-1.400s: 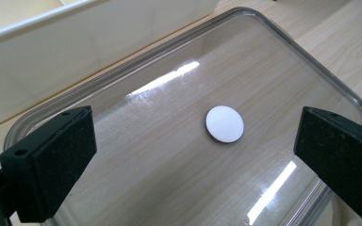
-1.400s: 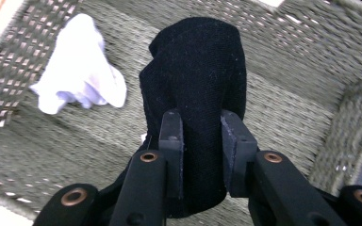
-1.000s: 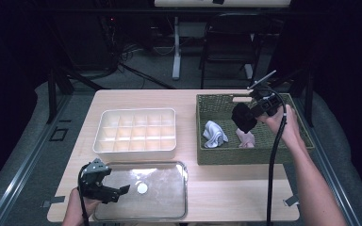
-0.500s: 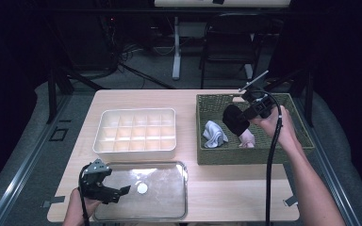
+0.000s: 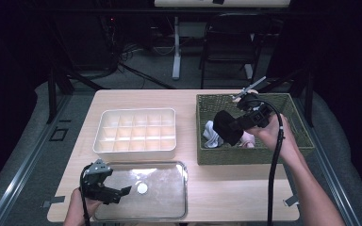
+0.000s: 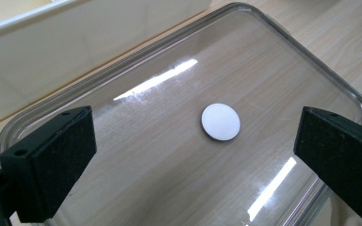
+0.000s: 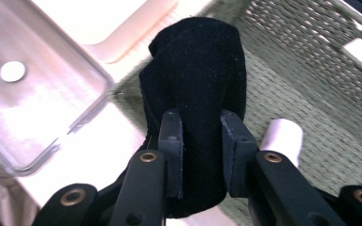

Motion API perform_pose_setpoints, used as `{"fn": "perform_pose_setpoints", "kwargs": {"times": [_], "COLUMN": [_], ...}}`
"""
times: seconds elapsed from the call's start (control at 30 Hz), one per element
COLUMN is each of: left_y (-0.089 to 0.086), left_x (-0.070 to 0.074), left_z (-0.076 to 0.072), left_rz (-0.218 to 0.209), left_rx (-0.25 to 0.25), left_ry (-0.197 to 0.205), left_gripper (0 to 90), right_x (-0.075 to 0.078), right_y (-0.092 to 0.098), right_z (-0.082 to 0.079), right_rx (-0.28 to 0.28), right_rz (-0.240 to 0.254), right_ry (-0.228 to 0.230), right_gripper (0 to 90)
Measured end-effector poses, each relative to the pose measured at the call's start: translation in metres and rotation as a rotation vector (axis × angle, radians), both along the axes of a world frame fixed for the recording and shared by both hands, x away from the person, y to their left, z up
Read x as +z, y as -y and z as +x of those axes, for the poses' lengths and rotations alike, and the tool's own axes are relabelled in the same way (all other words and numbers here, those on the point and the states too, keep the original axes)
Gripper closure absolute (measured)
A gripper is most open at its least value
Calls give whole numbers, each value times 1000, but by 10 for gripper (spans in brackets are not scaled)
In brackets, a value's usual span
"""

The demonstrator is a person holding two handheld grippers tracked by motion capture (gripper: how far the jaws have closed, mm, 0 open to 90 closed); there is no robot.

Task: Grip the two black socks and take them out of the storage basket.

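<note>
One bench [image 5: 217, 207] carries everything here. The largest thing on it is a green woven basket [image 5: 301, 141] at its right edge, with a white bundle of cloth [image 5: 210, 136] and a pinkish one [image 5: 248, 140] lying inside. Next in size is a white tray of small compartments [image 5: 136, 134] left of the middle, every cell bare as far as the high view shows. Just in front of it, at the near edge, a clear glass tray [image 5: 169, 202] lies flat with a small white disc [image 6: 220, 121] on it.

The right hand-held gripper [image 7: 200, 136] has its jaws pressed in on a rolled black sock [image 7: 195, 70], holding it clear above the basket's near left part, lifted off the other cloth. The left hand-held gripper [image 6: 193, 150] hangs over the glass tray near the front left corner, jaws spread wide, nothing between them.

By my reading the sorting has barely started: one sock is picked out and in the air, none is stowed in a compartment, and two bundles wait in the basket. What is left is carrying the black sock across to the white tray, setting it in a cell, then fetching the rest.
</note>
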State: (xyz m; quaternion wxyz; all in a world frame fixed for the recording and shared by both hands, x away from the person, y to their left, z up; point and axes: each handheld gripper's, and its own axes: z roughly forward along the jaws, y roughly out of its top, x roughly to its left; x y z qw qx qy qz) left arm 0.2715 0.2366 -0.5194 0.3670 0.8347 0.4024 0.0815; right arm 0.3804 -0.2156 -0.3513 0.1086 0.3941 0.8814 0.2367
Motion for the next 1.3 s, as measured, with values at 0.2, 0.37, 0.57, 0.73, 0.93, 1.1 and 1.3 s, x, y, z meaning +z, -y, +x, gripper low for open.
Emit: {"fn": "perform_pose_setpoints", "kwargs": {"times": [0.2, 0.37, 0.57, 0.73, 0.93, 1.1, 1.3], "left_y": [5, 10, 17, 23, 28, 39, 55], "left_x": [1, 1, 1, 0, 1, 0, -1], "left_z": [0, 0, -1, -1, -2, -1, 0], "left_rz": [8, 12, 24, 37, 44, 52, 55], "left_rx": [-9, -24, -38, -48, -58, -79, -117], "left_ry": [1, -2, 2, 2, 10, 10, 4], "left_gripper": [0, 0, 0, 0, 0, 0, 0], "right_x": [0, -12, -41, -77, -127, -160, -160], "right_y": [-11, -19, -30, -33, -41, -46, -38], "right_z": [-25, -46, -68, -75, -76, -74, -74], "right_rx": [67, 118, 163, 171, 159, 156, 114], "right_rz": [13, 16, 23, 49, 47, 21, 38], "right_ry": [3, -13, -57, -116, -216, -267, -243], "right_gripper": [734, 734, 733, 733, 726, 688, 565]}}
